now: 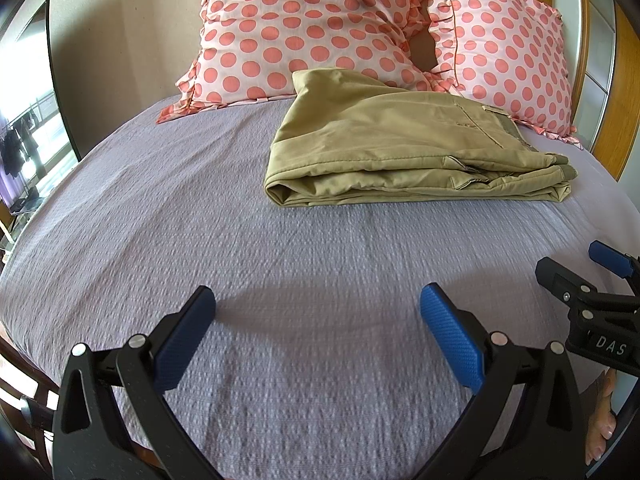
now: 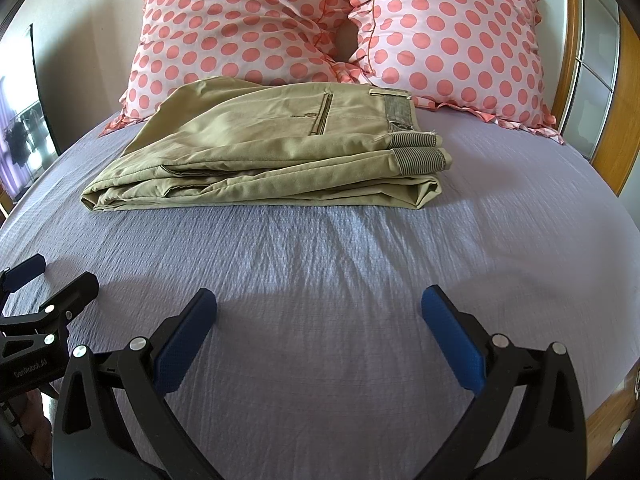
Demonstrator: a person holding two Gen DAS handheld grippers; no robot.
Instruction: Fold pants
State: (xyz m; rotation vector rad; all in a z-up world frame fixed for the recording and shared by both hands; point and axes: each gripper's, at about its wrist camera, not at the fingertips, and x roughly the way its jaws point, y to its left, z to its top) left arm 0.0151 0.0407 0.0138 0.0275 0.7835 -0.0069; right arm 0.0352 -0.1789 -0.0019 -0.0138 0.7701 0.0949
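Left wrist view: my left claw hangs spread and empty over the bed; the pants lie folded near the pillows.

Right wrist view: my right claw is spread too, well short of the pants. Folding looks finished; at most I'd tidy edges.

This is a bedroom in a home. A bed covered with a lilac textured spread fills both views, with two pink polka-dot pillows (frilled at the edges) propped against the wall at its head. A wooden frame runs along the bed's right side. At far left, blurred, what may be clothes hang by a bright window.
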